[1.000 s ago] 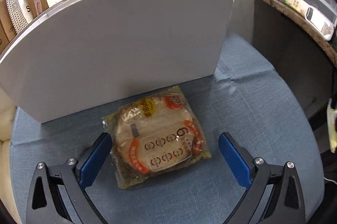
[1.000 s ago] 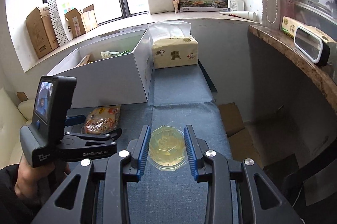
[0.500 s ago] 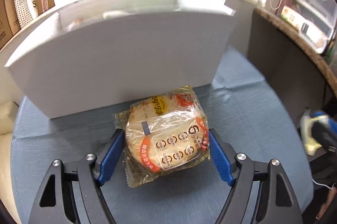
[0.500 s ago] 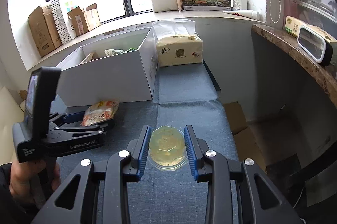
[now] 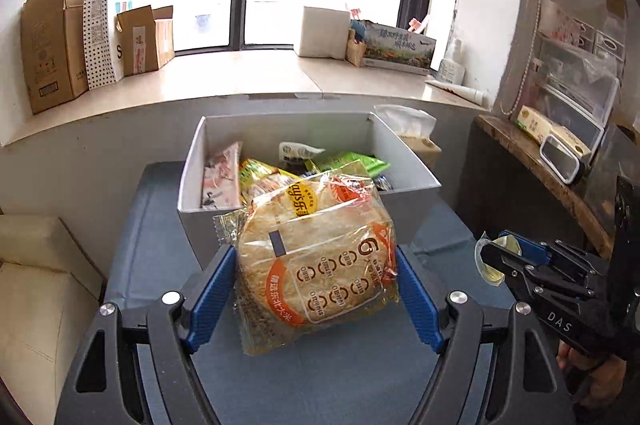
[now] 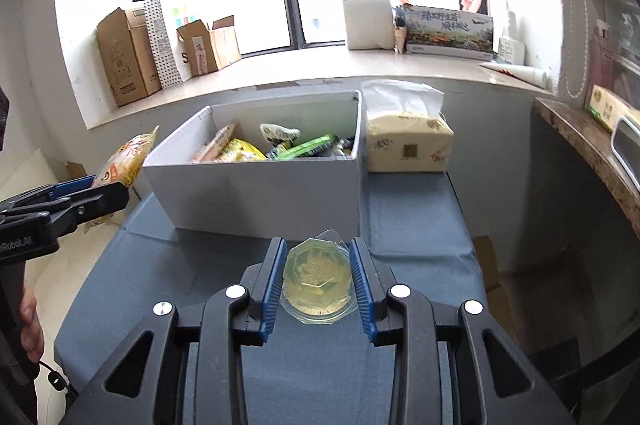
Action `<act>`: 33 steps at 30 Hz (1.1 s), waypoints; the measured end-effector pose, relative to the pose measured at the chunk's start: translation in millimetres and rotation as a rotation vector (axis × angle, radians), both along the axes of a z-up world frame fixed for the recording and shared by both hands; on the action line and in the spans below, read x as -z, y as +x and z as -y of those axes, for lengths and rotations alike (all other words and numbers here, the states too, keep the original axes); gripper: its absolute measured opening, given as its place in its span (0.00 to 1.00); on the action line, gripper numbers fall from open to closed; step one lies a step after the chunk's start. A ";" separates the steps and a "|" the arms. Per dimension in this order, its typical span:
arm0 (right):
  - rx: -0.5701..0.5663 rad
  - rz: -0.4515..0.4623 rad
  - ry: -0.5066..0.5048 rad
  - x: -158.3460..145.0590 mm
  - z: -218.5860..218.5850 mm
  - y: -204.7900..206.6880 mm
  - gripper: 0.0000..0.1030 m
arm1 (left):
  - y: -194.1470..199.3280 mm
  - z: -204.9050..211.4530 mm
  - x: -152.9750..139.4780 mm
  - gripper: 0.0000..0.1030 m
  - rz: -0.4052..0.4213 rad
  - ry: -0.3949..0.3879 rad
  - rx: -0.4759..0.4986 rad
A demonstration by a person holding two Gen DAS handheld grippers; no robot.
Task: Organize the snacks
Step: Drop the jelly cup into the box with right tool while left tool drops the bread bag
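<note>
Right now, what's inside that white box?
The white box holds loose snack packets: a yellow bag, a green wrapper, a pink-white pack. Anything beneath them is covered.

A white box [image 6: 256, 185] sits on blue cloth [image 6: 416, 225], beside a polka-dotted bag [image 6: 160, 37] and brown cartons [image 6: 124, 57].

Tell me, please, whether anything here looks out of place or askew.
Nothing stands out. The left tool holds the cracker pack tilted in the air before the white box, the right tool holds the jelly cup, and the snacks in the box lie jumbled but contained.
</note>
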State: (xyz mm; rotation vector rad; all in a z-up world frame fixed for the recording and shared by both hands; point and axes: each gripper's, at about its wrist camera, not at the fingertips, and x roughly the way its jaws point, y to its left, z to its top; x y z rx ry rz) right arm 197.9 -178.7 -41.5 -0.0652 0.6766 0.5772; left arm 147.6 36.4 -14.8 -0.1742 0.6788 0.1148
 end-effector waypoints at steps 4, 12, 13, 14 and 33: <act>-0.044 0.043 -0.018 -16.9 -36.1 24.1 0.34 | 18.4 -34.9 -13.3 0.80 0.022 -0.020 -0.034; -0.076 0.067 -0.046 -39.6 -98.7 99.4 0.35 | 100.6 -61.3 -20.1 0.80 0.007 0.027 -0.045; -0.073 0.059 -0.052 -38.2 -103.3 110.4 0.35 | 111.3 -63.9 -18.6 0.80 -0.002 0.033 -0.050; -0.070 0.056 -0.050 -35.8 -106.2 120.9 0.35 | 120.7 -67.8 -17.1 0.80 -0.007 0.029 -0.048; 0.047 0.096 -0.112 -26.0 -86.7 148.6 1.00 | 92.6 -67.5 -38.1 1.00 0.092 0.075 -0.089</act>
